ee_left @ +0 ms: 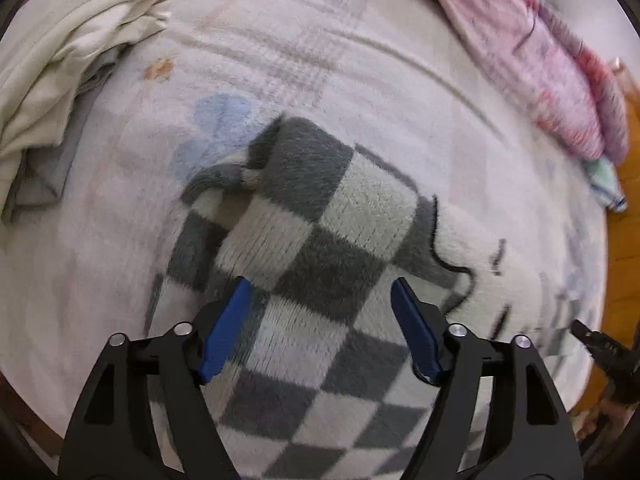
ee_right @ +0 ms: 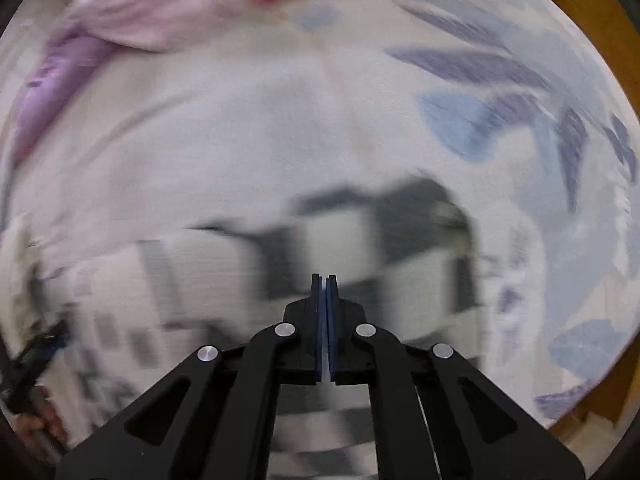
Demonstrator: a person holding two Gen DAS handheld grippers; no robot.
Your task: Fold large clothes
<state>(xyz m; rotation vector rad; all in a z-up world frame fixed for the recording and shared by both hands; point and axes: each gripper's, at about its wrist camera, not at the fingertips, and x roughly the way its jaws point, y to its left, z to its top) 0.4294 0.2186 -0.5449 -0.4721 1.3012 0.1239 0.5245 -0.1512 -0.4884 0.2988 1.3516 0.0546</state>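
A grey-and-white checked fleece garment [ee_left: 316, 248] is lying on a pale bedspread [ee_left: 360, 60], and everything here is placed from that garment. It is stretching from the middle of the bed down toward the near edge, with one corner folded over on itself at its far end and a dark outlined drawing on its white part to the right.

The left gripper [ee_left: 320, 304] is hovering over the garment's middle, pointing steeply down, its blue fingers [ee_left: 226, 328] standing wide apart with checked cloth showing between them but nothing pressed by them: released.

The right gripper [ee_right: 324, 280] is also pointing down over the garment [ee_right: 332, 236], which is badly blurred in the right wrist view. Its blue fingers [ee_right: 317, 320] are lying clenched together, only a thin slit between them; whether any cloth is pinched there I cannot tell.

Beyond the garment's far left a cream cloth [ee_left: 60, 60] is lying bunched over a grey one. Beyond its far right a pink quilt [ee_left: 540, 72] is running along the bed. Right of the garment, wooden floor [ee_left: 628, 240] is showing past the bed's edge.
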